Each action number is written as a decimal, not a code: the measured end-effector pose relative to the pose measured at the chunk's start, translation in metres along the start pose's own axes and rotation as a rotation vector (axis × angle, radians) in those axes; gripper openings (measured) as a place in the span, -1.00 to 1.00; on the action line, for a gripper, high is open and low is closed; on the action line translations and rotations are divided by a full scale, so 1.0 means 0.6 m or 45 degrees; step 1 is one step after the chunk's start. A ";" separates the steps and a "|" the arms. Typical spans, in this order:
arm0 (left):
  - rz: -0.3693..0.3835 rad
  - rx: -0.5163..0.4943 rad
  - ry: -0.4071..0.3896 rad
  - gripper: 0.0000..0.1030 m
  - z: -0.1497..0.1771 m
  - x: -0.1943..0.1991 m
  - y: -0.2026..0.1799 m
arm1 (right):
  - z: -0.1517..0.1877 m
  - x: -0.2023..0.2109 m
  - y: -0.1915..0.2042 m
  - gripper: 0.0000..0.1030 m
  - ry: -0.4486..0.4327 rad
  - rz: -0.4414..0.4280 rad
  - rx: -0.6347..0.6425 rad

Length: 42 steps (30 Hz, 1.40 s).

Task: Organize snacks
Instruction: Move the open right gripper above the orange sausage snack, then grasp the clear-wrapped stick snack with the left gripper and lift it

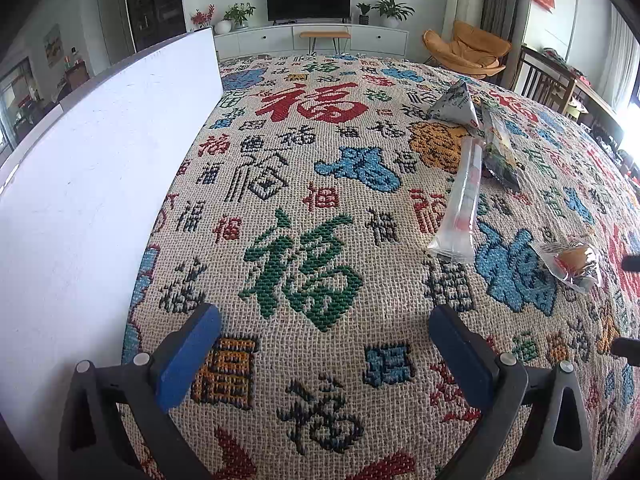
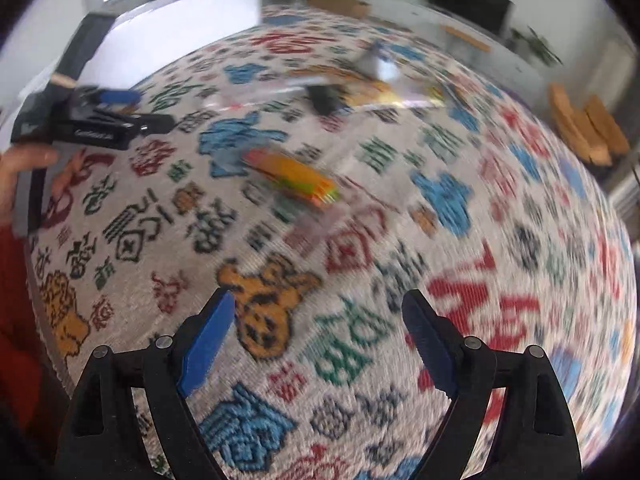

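Patterned cloth point(image 1: 320, 184) covers table; snack packs point(image 1: 460, 200) far right; left gripper point(image 1: 324, 320) and right gripper point(image 2: 318, 312) jaws wide apart, holding nothing.

Bright daylight, soft shadows. Left wrist view sharp; right wrist view heavily motion-blurred. Strong fisheye bending, dark vignette corners. Window glare point(image 1: 634, 100) at the right edge.

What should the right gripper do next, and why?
Probably ease the right gripper forward and down onto the orange snack. It is the nearest packet ahead of that gripper, lying loose on the cloth, and the jaws stand open with nothing between them. The left gripper is open too, but sits farther from the snacks, beside the white box.
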<state>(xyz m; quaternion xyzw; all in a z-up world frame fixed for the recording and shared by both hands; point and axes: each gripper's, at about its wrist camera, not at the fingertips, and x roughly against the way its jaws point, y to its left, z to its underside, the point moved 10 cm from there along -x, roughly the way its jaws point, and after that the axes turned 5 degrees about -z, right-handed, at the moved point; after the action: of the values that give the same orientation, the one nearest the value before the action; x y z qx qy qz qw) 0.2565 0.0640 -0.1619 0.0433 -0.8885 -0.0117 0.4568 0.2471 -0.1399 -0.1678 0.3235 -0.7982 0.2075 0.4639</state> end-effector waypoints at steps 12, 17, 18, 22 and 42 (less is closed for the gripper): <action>0.000 0.001 0.000 1.00 0.000 0.000 0.001 | -0.125 -0.092 0.000 -0.27 0.176 -0.087 -0.054; 0.000 0.000 0.001 1.00 0.000 0.000 0.000 | -0.097 -0.063 -0.082 -0.29 0.085 -0.336 -0.628; 0.000 0.001 0.000 1.00 0.000 0.000 0.000 | -0.084 -0.051 -0.107 -0.30 0.035 -0.381 -0.730; 0.000 0.001 0.001 1.00 0.000 0.000 0.000 | 0.002 -0.001 -0.223 -0.28 -0.035 -0.252 -0.940; -0.004 -0.002 0.003 1.00 -0.001 -0.001 -0.001 | 0.129 0.035 -0.273 0.62 -0.232 0.355 -0.774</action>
<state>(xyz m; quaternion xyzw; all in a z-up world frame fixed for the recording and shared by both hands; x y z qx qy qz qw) 0.2572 0.0636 -0.1621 0.0443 -0.8879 -0.0132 0.4577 0.3087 -0.3106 -0.1816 0.0754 -0.8982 -0.0080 0.4331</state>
